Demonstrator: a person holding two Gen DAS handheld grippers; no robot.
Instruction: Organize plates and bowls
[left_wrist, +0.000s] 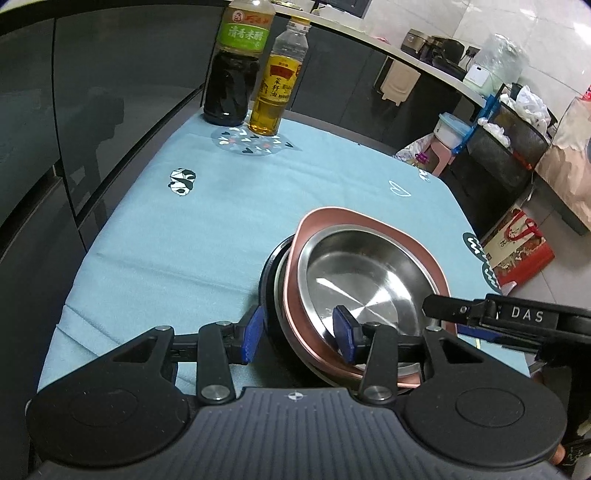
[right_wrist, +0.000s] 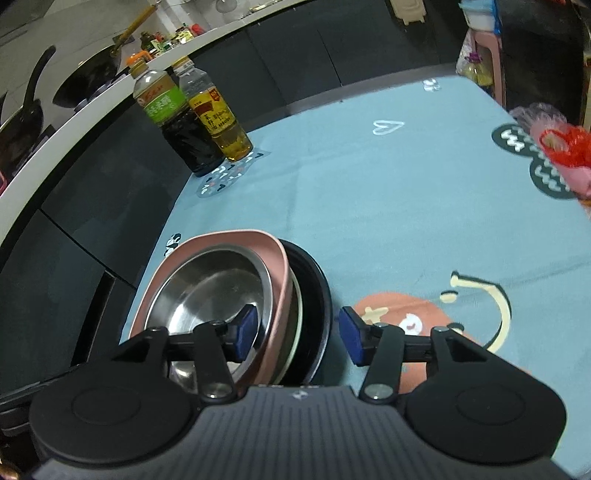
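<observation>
the steel bowl (left_wrist: 364, 275) is seen as bare polished metal, glossy, with fine radial brush marks and bright reflections on its floor. the pink dish (left_wrist: 369, 221) beneath it is shown in smooth matt plastic with a faint sheen along the rim. the black bowl (right_wrist: 317, 280) at the bottom is rendered glossy and smooth. the tablecloth (left_wrist: 258, 192) is made of soft matt cloth, lightly creased, with flat printed figures. the two bottles (left_wrist: 255, 81) are formed of clear shiny plastic with paper-like labels. the cabinet fronts (left_wrist: 92, 92) are finished dark and glossy. the blue pads (right_wrist: 351, 334) appear matt and rubbery.
</observation>
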